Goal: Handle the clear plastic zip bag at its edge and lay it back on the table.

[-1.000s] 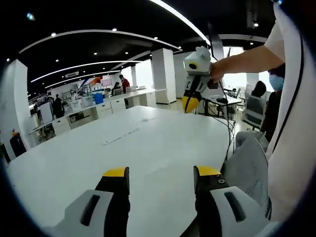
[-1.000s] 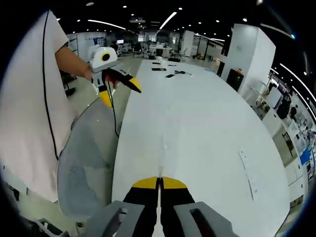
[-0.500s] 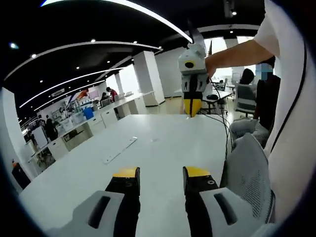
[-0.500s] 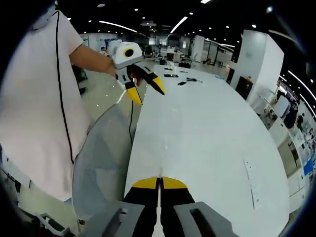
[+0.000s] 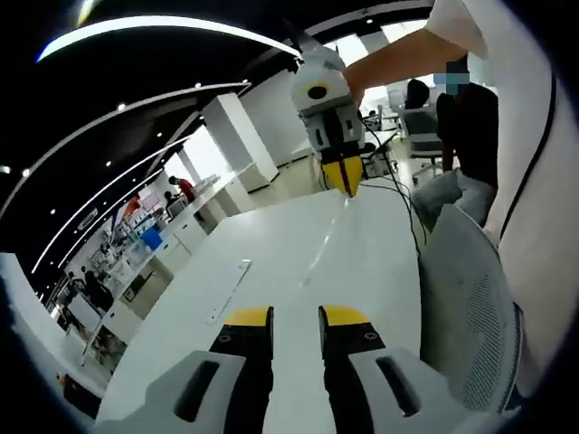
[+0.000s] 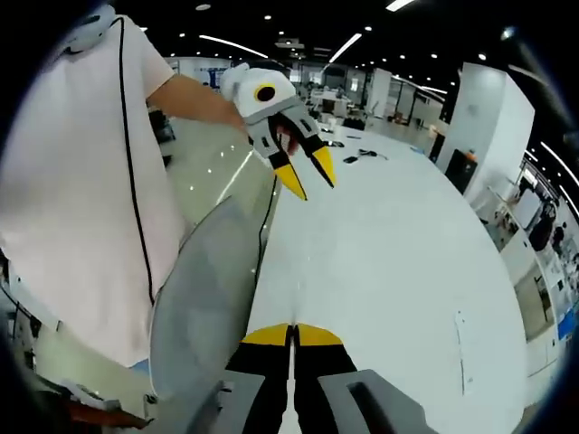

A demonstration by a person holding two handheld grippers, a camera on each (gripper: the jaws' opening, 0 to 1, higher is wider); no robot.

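While both grippers hover over table (image 6: 389, 262): left gripper (image 5: 295, 316) jaws narrowly parted, right gripper (image 6: 291, 330) jaws closed, apparently empty; bag unclear.

The tabletop (image 6: 389, 244) is a smooth white surface with a soft sheen that mirrors the ceiling lights as pale streaks. The chair back (image 5: 470, 307) beside it is grey mesh cloth, finely woven and matt. The left gripper (image 5: 294, 318) and the right gripper (image 6: 291, 331) have matt black fingers (image 5: 246, 344) with yellow tips and smooth grey plastic bodies. The person's shirt (image 6: 81, 172) is plain white cloth, matt, crossed by a thin black cable (image 6: 136, 181).
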